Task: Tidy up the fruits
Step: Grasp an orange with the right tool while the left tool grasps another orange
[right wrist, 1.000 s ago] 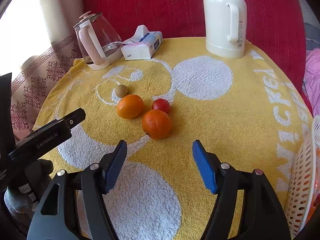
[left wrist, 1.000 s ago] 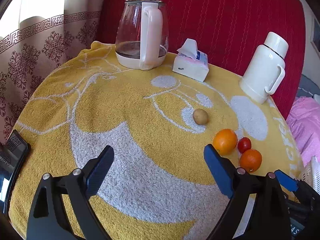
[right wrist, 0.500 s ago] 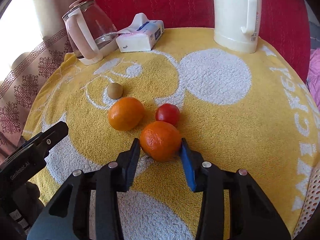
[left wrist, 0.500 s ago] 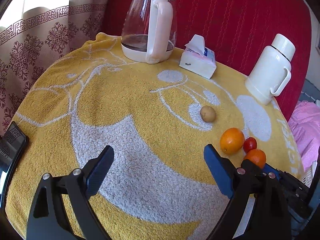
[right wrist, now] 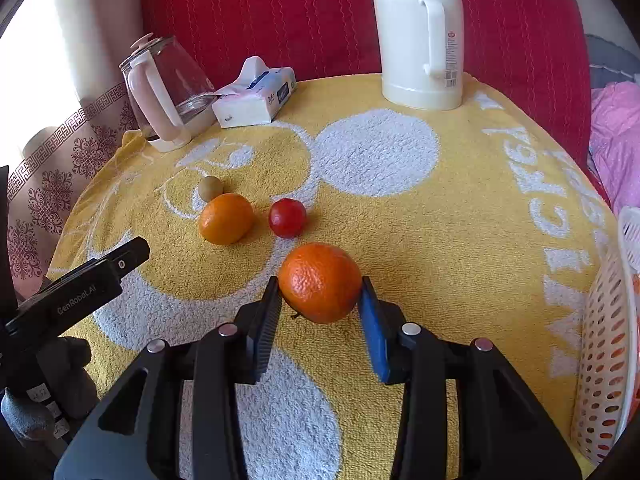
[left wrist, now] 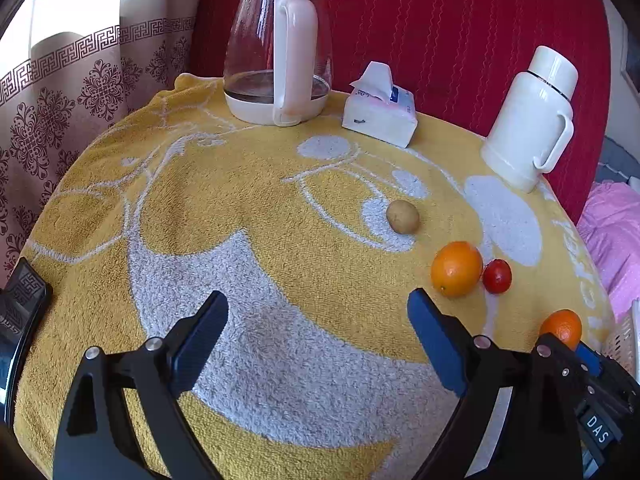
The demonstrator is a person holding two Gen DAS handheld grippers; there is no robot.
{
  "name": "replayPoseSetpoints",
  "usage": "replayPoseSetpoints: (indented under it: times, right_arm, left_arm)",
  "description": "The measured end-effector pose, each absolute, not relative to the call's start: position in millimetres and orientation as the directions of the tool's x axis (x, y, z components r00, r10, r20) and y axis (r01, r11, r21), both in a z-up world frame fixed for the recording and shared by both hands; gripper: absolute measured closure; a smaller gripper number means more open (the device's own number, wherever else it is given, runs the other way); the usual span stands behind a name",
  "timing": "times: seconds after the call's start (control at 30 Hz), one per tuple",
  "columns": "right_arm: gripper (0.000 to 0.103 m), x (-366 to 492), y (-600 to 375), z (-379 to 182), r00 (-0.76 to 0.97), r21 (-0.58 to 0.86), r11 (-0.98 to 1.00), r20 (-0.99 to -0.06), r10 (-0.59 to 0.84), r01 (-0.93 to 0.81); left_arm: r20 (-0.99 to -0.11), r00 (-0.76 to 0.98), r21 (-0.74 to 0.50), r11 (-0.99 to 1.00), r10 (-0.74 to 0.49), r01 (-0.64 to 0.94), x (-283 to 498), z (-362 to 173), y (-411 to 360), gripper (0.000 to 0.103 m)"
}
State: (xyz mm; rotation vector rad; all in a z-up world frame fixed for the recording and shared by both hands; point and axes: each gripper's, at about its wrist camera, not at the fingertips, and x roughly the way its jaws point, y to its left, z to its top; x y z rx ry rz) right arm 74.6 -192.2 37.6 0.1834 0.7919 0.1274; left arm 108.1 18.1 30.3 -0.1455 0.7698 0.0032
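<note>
- The right gripper (right wrist: 320, 300) clamps a tangerine (right wrist: 320, 282) between its pads, one pad on each flank; the fruit looks lifted just clear of the yellow towel (right wrist: 400, 240), though whether it rests on the cloth cannot be told for sure.
- The white basket (right wrist: 604, 344) is the landmark; it stands at the towel's edge, to the right of the tangerine and near it, with something orange showing through its holes; judged from the task, the coming move is a carry to the right, over the rim and into the basket.
- The tangerine is round, so no long axis matters; what counts is that the basket's wall rises beside it, so the fruit likely has to go up before across.
- Farther from the basket than the tangerine lie a tomato (right wrist: 287, 218), an orange (right wrist: 226, 219) and a small brown fruit (right wrist: 210, 188), apart from one another or barely so; all three wait on the towel.
- The left gripper (left wrist: 316, 332) hangs with jaws spread wide and nothing between them; it sits on the side away from the basket, so the right hand is the nearer one for the drop.
- A kettle (left wrist: 278, 48), a tissue pack (left wrist: 380, 114) and a flask (left wrist: 530, 120) line the towel's far side, well apart from the basket.
</note>
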Motion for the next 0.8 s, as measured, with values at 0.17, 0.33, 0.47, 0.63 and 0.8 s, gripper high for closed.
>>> replayPoseSetpoints:
  times: [0.17,0.33,0.47,0.63,0.8]
  right_arm:
    - [0.063,61,-206,35,0.721,0.224,0.975,-0.676,0.152,0.004]
    - [0.063,58,-207,32,0.724,0.239,0.971,-0.671,0.162,0.003]
    - [0.063,56,-205,31,0.729,0.241,0.971,-0.663,0.171,-0.009]
    - [0.063,53,-208,32,0.735,0.264,0.964,-0.652,0.186,-0.009]
    - [0.063,53,-209,30,0.733,0.276,0.961,-0.651,0.196,-0.011]
  left_arm:
    - [-0.694,0.719,-0.109,0.993,-0.045,-0.042,111,30,12,0.013]
    - [-0.711,0.700,-0.111,0.994,-0.075,-0.007,117,31,4,0.014]
    - [-0.729,0.676,-0.108,0.993,-0.106,0.039,124,34,-12,0.016]
    - [-0.725,0.673,-0.090,0.989,-0.146,0.117,133,42,-38,0.021]
    - [-0.732,0.656,-0.079,0.980,-0.182,0.183,146,41,-62,0.029]
